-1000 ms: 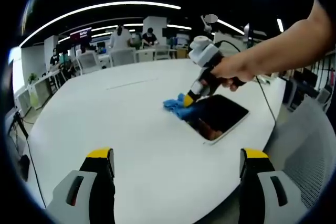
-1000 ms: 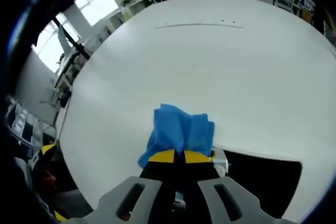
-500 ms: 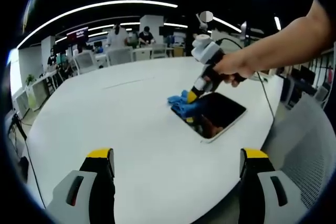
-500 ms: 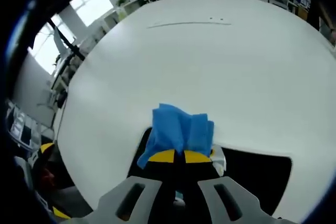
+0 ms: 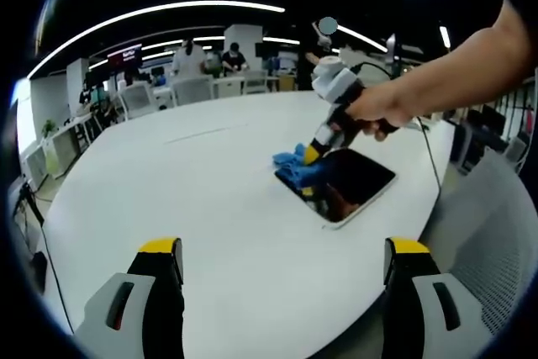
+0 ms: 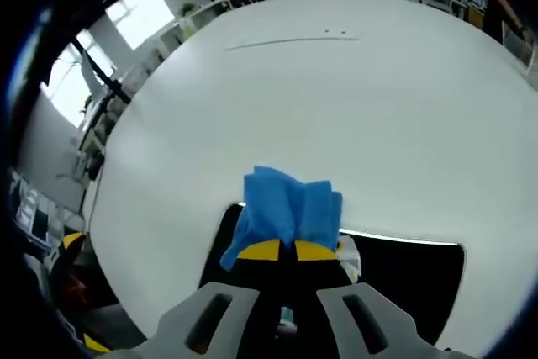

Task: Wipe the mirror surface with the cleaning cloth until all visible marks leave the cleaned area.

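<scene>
The mirror [image 5: 349, 184] lies flat near the worktop's [image 5: 193, 208] right edge, with the blue cleaning cloth [image 6: 290, 210] pressed on its far corner. My right gripper [image 6: 280, 251] has its jaws clamped on the cloth; my left gripper [image 5: 282, 262] hangs with jaws wide, holding nothing. I'd best keep even pressure and overlap strokes across the dark glass.
</scene>
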